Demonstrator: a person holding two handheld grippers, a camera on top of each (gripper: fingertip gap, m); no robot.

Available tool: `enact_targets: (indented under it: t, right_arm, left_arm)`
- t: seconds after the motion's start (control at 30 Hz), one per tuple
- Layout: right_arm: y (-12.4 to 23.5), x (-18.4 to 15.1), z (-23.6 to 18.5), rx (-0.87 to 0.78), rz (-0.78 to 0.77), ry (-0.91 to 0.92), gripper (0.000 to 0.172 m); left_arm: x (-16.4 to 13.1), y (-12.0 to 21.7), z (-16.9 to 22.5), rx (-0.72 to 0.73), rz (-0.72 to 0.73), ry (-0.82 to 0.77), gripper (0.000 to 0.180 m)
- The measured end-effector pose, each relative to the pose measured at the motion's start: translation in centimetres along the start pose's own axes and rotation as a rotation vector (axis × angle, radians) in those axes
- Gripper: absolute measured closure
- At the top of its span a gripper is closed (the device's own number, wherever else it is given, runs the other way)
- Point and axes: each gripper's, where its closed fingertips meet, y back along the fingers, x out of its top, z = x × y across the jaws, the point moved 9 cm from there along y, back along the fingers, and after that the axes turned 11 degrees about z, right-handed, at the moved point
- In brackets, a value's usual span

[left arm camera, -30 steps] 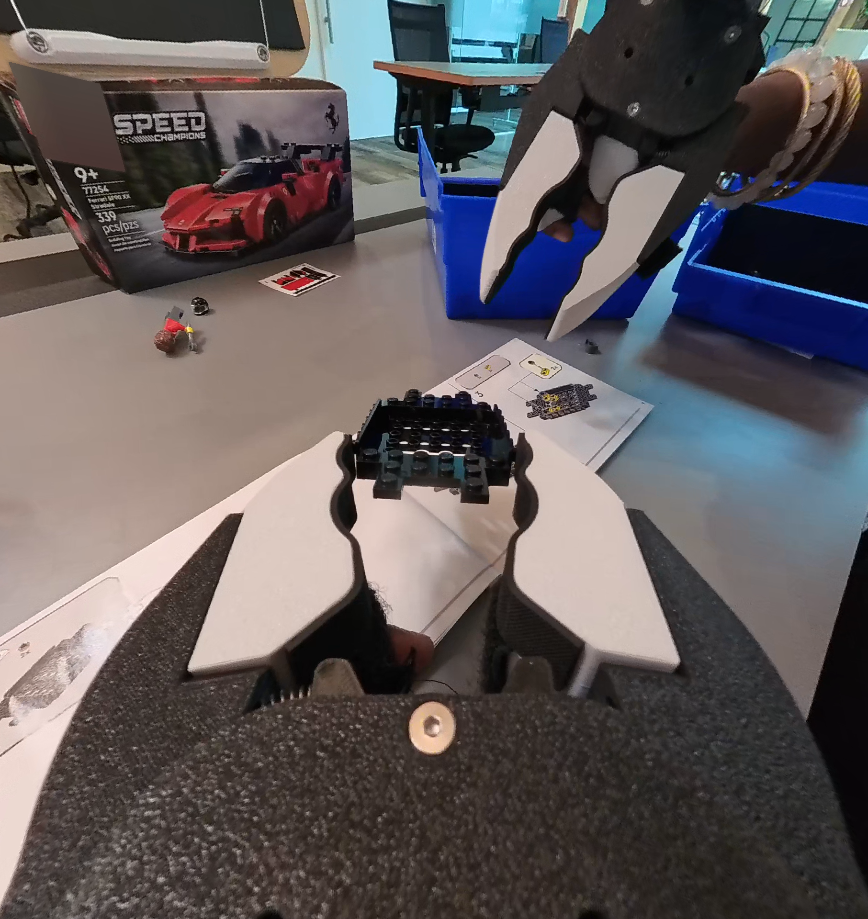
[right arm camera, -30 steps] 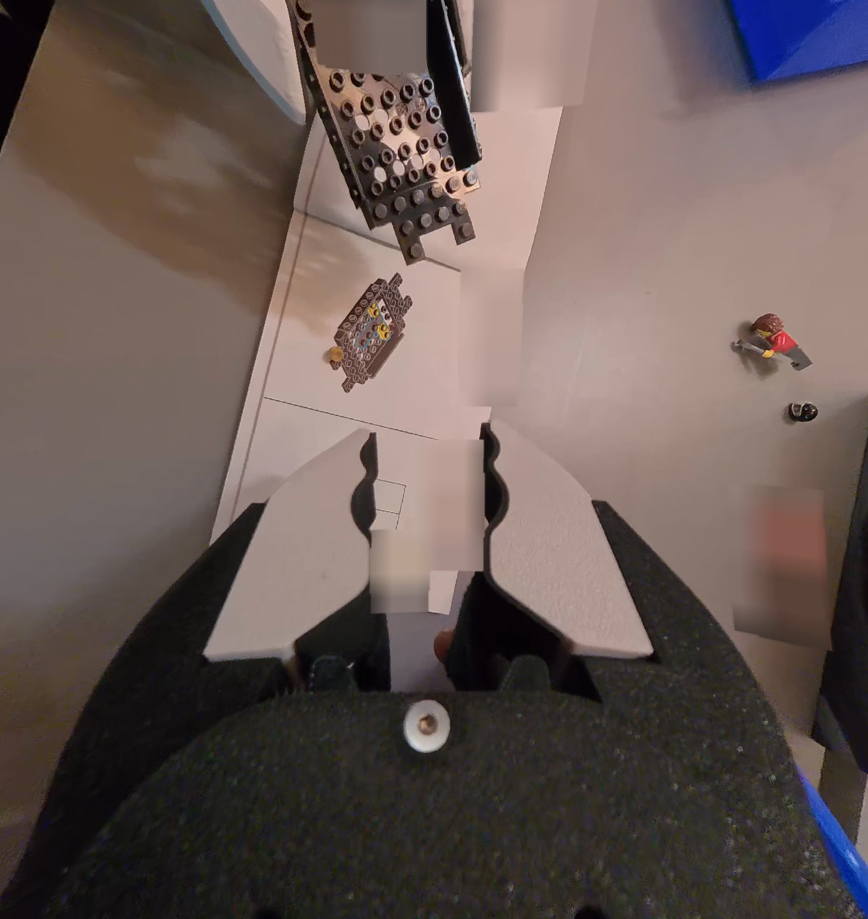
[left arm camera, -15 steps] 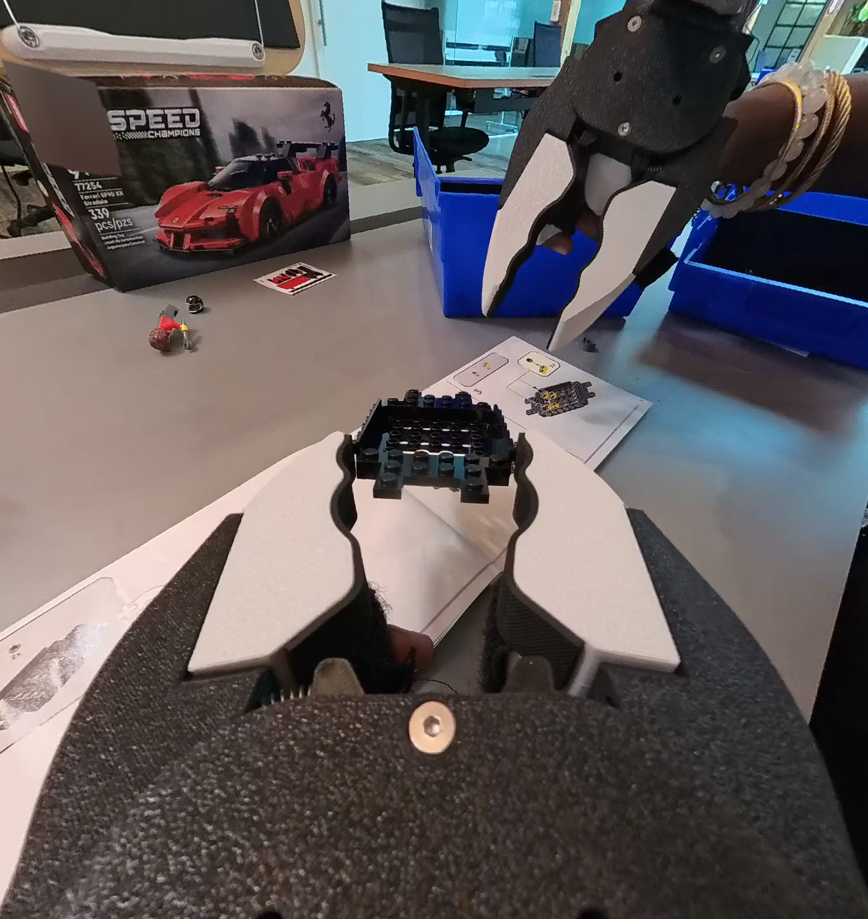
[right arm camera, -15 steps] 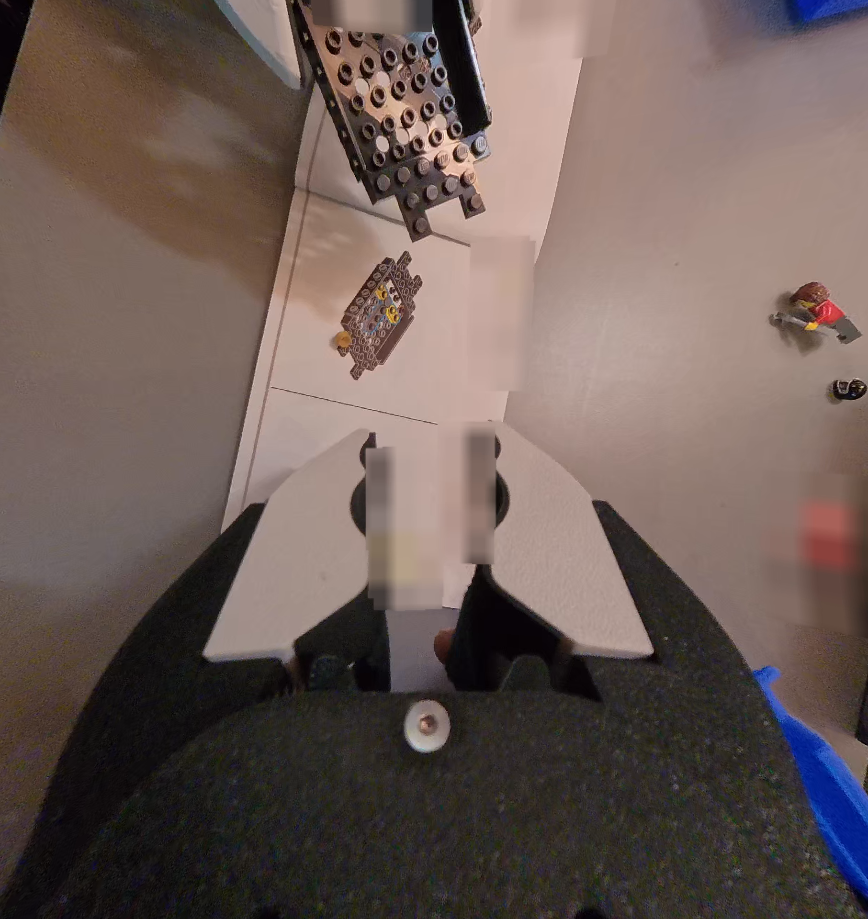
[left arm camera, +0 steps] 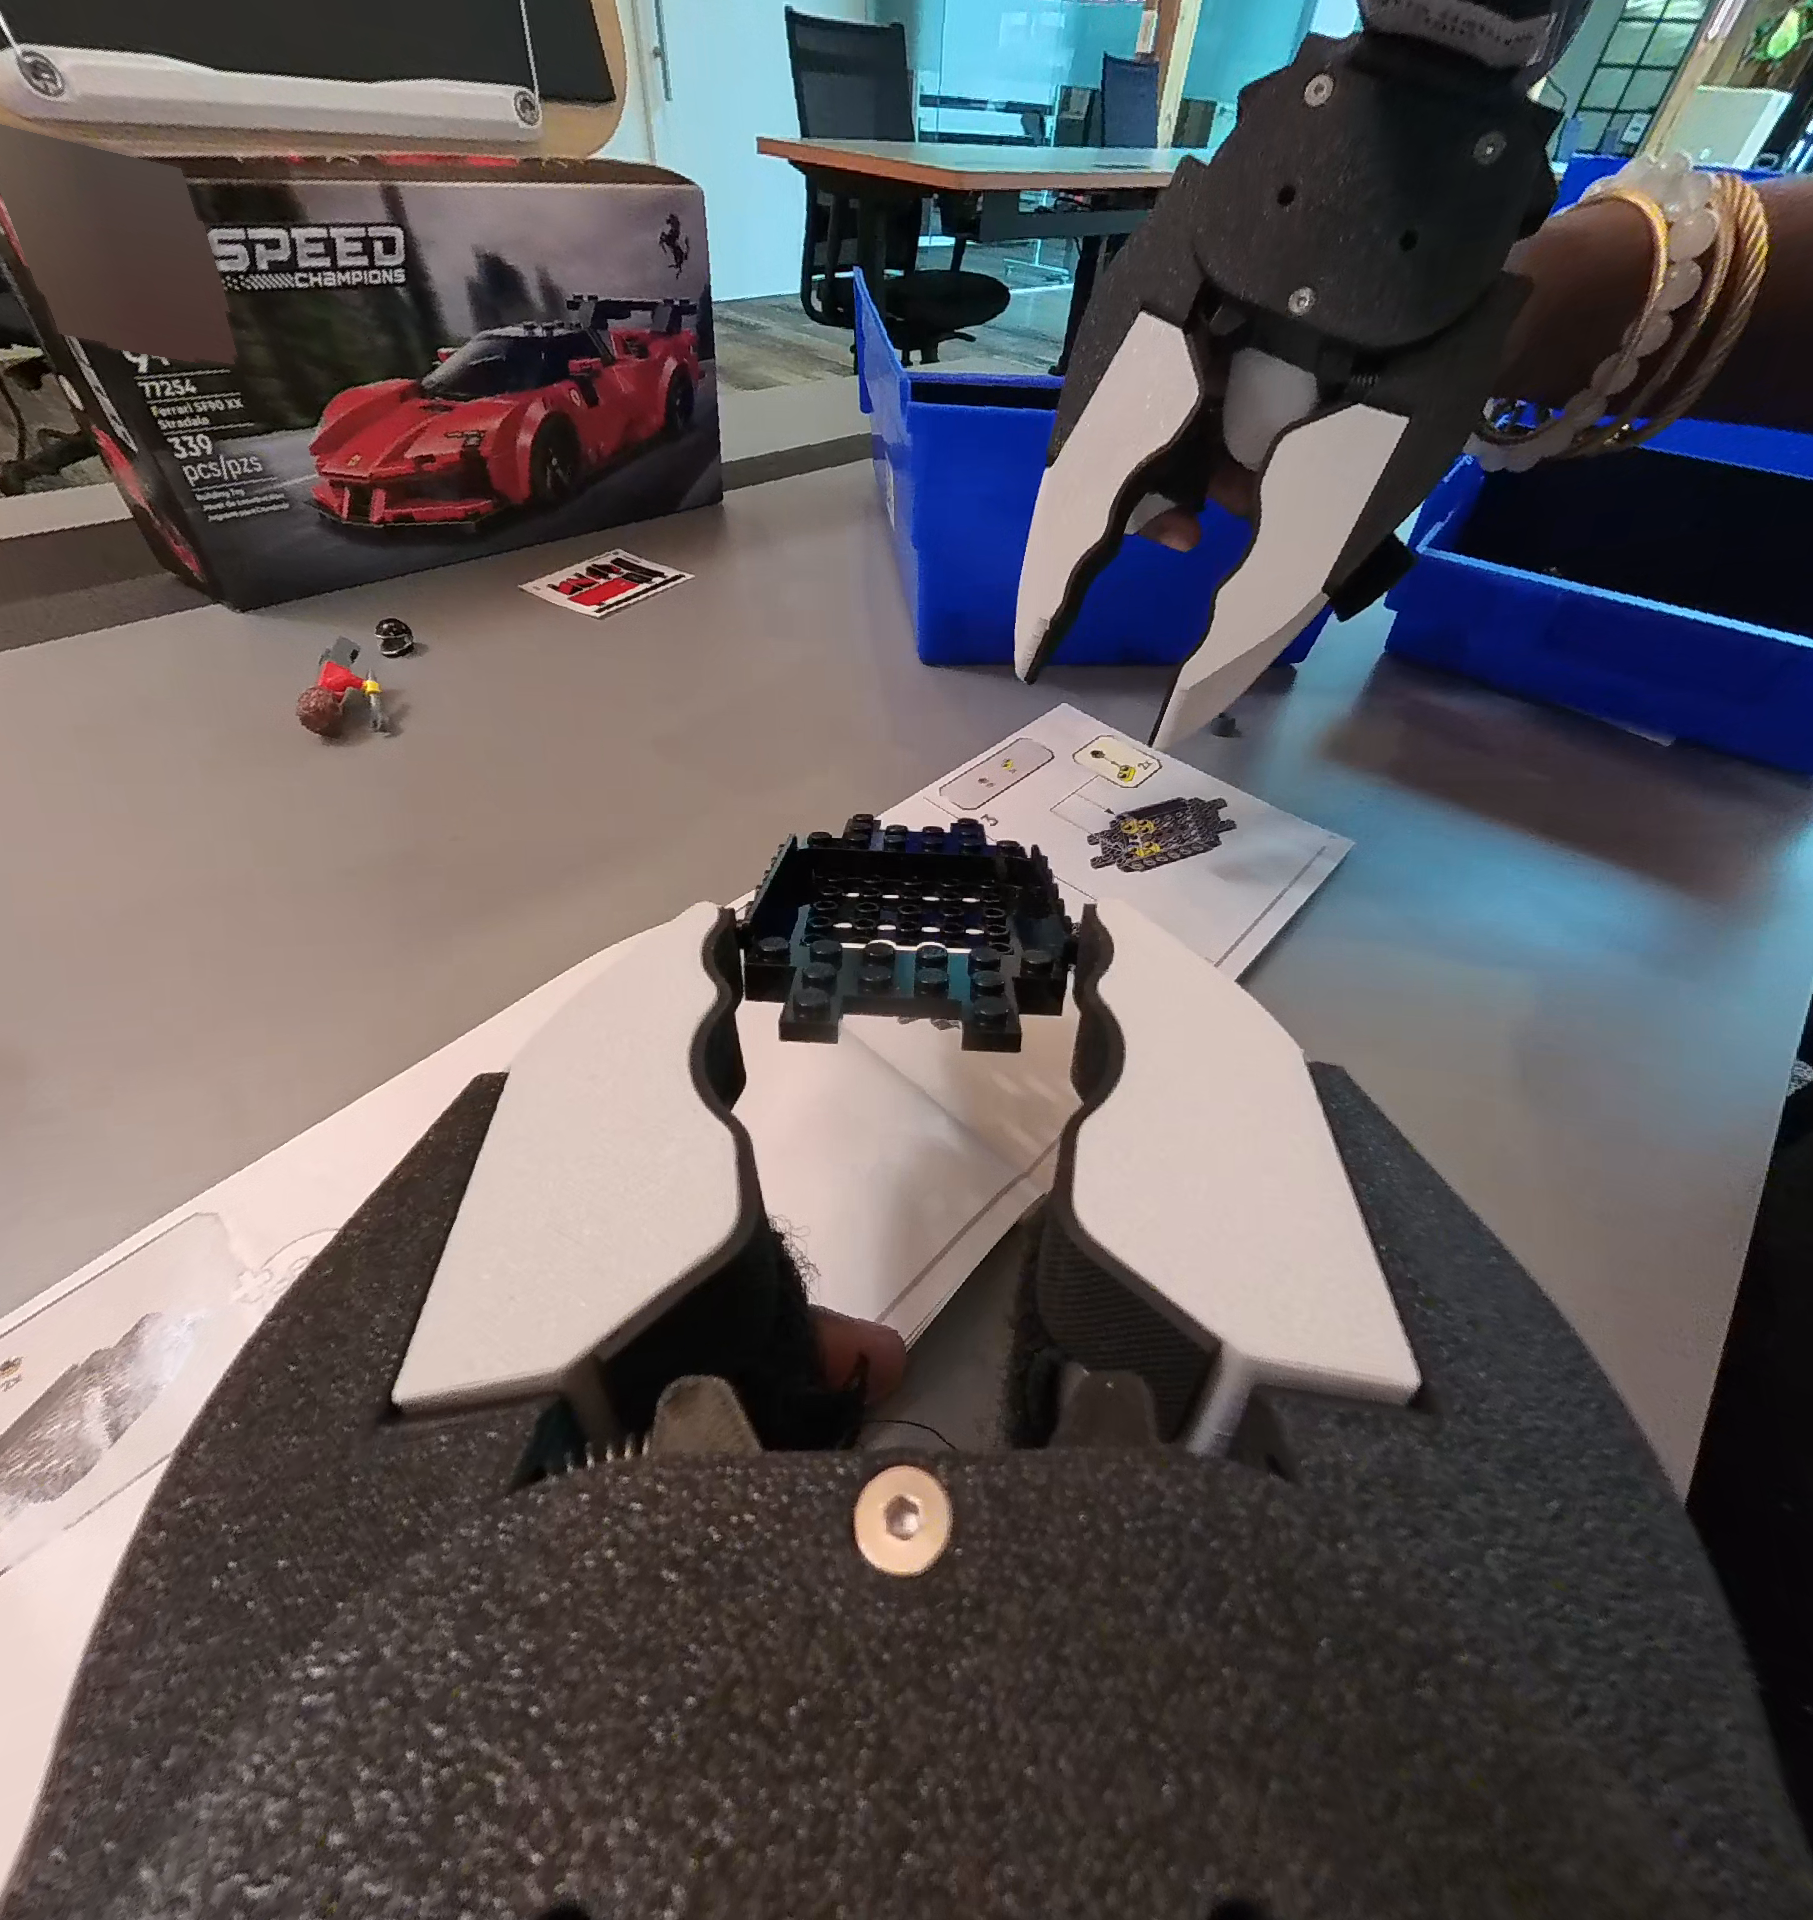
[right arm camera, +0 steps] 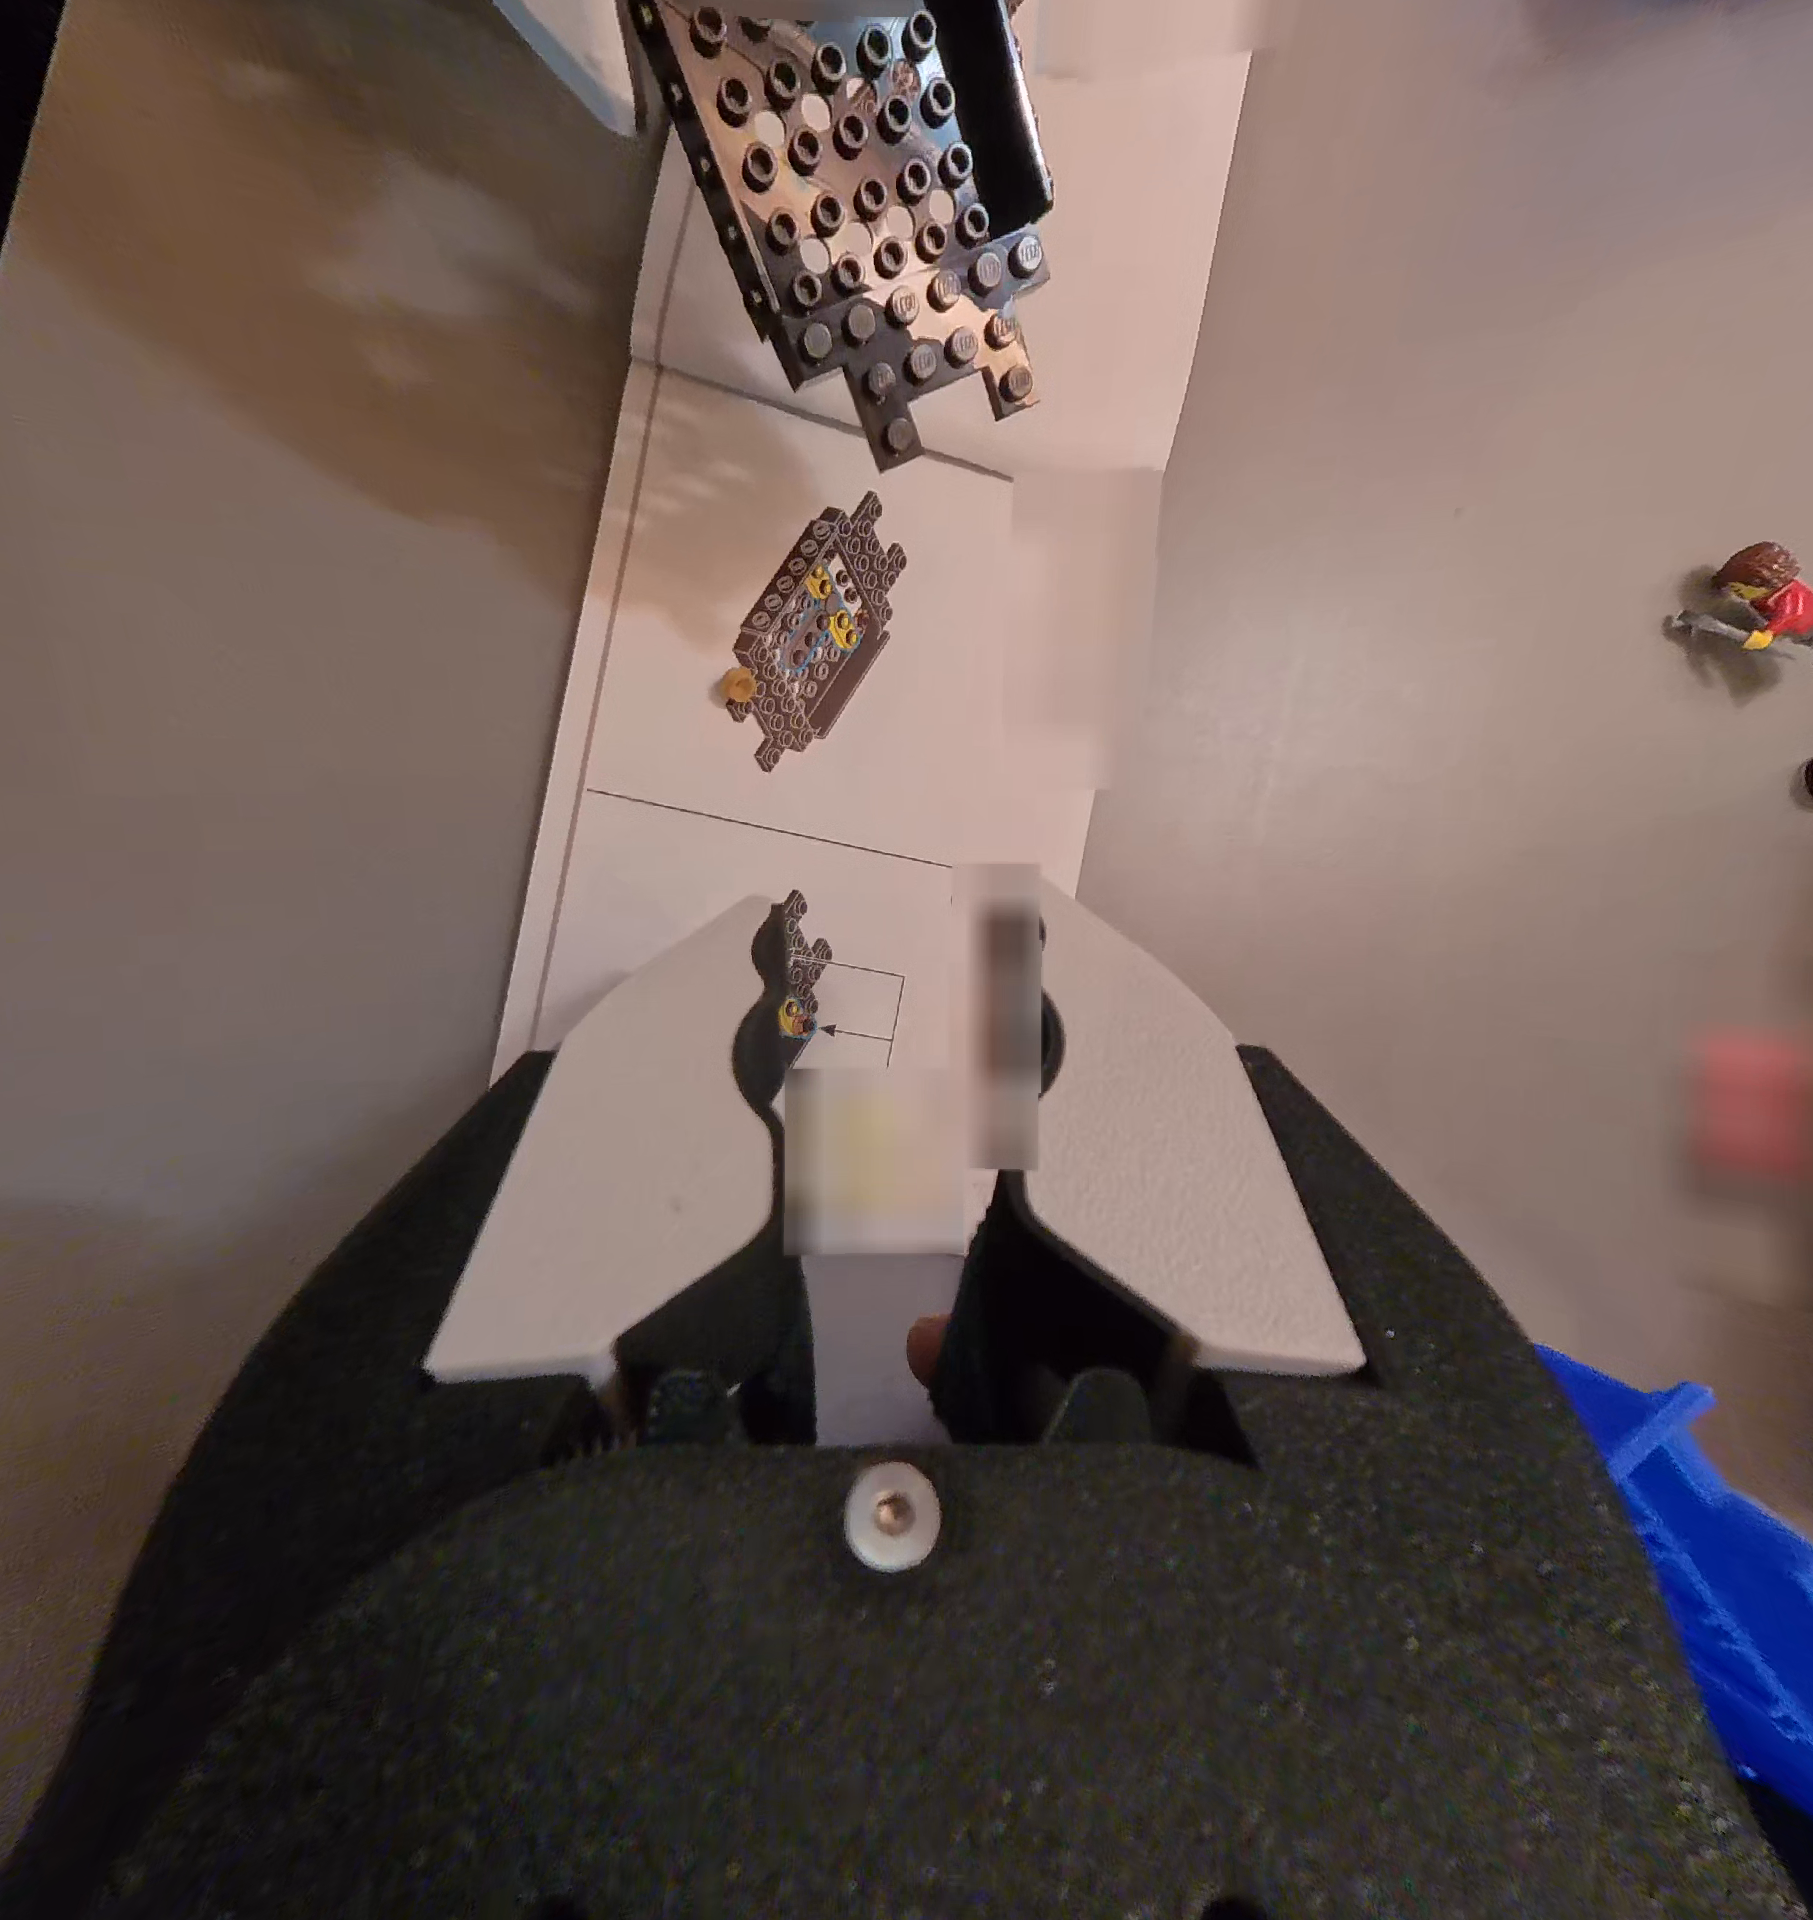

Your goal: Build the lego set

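Left gripper (left arm camera: 907, 940), white fingers on a black foam-textured body: the two pads are clamped on the sides of a black studded plastic brick chassis (left arm camera: 907, 935), a shallow tray-shaped build, held level in the air above the open white paper instruction booklet (left arm camera: 1208, 862). The same chassis (right arm camera: 871, 208) appears at the top of the right wrist view, above the booklet's (right arm camera: 881, 644) printed diagrams.

Right gripper (left arm camera: 1104, 696): raised over the far corner of the booklet, fingers pointing down and standing apart, nothing between them; in its own view (right arm camera: 897, 997) only the booklet page shows through the gap. A wrist with gold and pearl-like bangles (left arm camera: 1660, 312) emerges behind it.

The booklet lies on a grey table top (left arm camera: 466, 831). Beyond the booklet, behind the right gripper, stand two blue plastic bins (left arm camera: 969, 520), one partly hidden by the gripper, the other (left arm camera: 1629, 623) to its right. To the booklet's far left lies a small toy figure with brown hair and red torso (left arm camera: 336, 691), a small black helmet piece (left arm camera: 393, 636) just beside it. Farther back from the booklet lie a small red-and-black sticker sheet (left arm camera: 606, 580) and a dark cardboard set box picturing a red sports car (left arm camera: 414, 384).
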Motion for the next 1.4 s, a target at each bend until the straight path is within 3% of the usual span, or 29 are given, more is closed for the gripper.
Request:
enact_targets:
  t: [0.33, 0.53, 0.67, 0.83, 1.2, 1.33, 1.4]
  right_arm:
    - [2.2, -0.5, -0.2, -0.021, -0.015, -0.038, 0.131]
    - [9.1, -2.1, 0.7, -0.094, -0.066, -0.118, 0.127]
    - [14.4, -5.0, 1.5, -0.133, -0.215, -0.148, 0.124]
    - [18.6, -8.5, 3.0, -0.167, -0.274, -0.174, 0.13]
    - [15.1, -12.5, 5.6, 0.039, -0.312, -0.062, 0.144]
    - [13.4, -13.5, 7.0, -0.036, -0.257, -0.071, 0.165]
    - [12.3, -13.8, 7.7, -0.107, -0.261, -0.107, 0.166]
  left_arm:
    - [0.0, -0.1, -0.1, -0.001, 0.006, 0.007, 0.12]
    - [0.4, -0.1, -0.3, -0.045, 0.026, 0.026, 0.119]
    - [0.7, 0.2, -0.6, -0.067, 0.064, 0.048, 0.119]
    - [1.0, 0.3, -1.6, -0.039, 0.108, 0.089, 0.12]
    - [1.7, -1.6, -2.6, -0.001, 0.076, 0.088, 0.119]
    - [2.0, -2.4, -2.9, -0.003, 0.06, 0.082, 0.119]
    - [2.2, -2.7, -2.9, 0.002, 0.067, 0.075, 0.119]
